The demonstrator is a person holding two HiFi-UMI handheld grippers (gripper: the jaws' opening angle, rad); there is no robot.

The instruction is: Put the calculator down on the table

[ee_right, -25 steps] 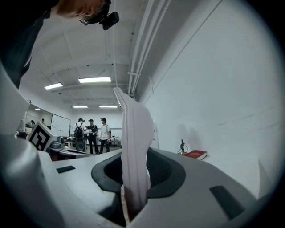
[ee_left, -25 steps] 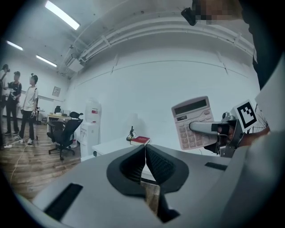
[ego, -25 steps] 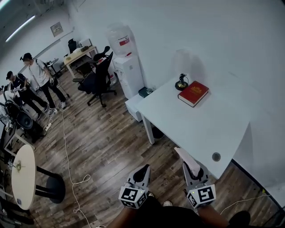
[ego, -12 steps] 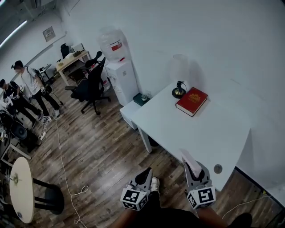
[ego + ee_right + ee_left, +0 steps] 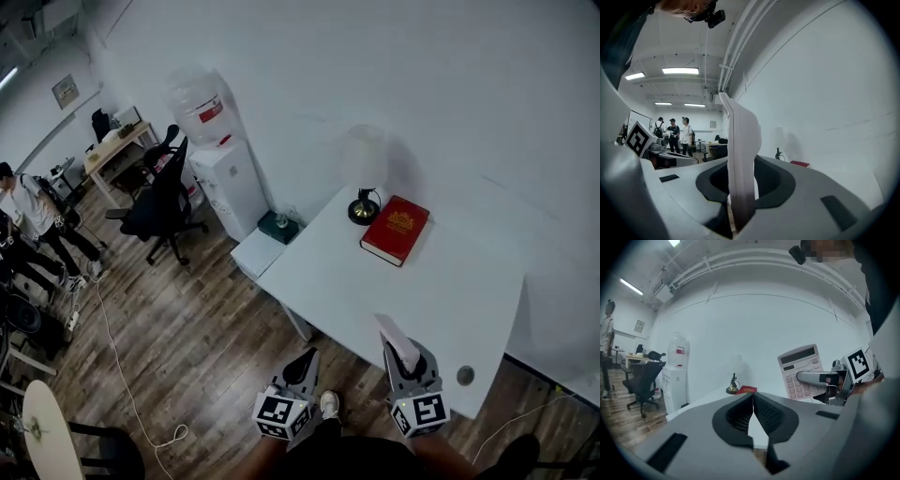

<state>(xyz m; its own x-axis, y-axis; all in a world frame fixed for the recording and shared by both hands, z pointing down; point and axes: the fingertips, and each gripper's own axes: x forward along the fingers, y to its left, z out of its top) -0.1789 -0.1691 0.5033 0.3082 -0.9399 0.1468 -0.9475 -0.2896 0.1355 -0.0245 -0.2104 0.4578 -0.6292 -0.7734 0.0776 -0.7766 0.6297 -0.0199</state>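
Note:
A pale pink calculator [image 5: 395, 338] stands on edge in my right gripper [image 5: 401, 354], which is shut on it above the white table's [image 5: 422, 281] near edge. The right gripper view shows the calculator [image 5: 740, 154] edge-on, rising between the jaws of the right gripper [image 5: 740, 197]. In the left gripper view its keypad [image 5: 801, 369] faces the camera at the right, with a jaw of the right gripper across it. My left gripper [image 5: 301, 358] is beside the right one, over the wooden floor just short of the table. The left gripper [image 5: 752, 398] is shut and holds nothing.
On the table's far side lie a red book [image 5: 395, 230] and a small lamp [image 5: 363, 208]; a round cable hole [image 5: 466, 375] is near the front right corner. A water dispenser [image 5: 220, 178], an office chair [image 5: 159, 202], a low white box [image 5: 258, 251] and people [image 5: 28, 216] are to the left.
Both grippers have moved toward the table. The table now lies closer under them, and the calculator stays held in the right gripper.

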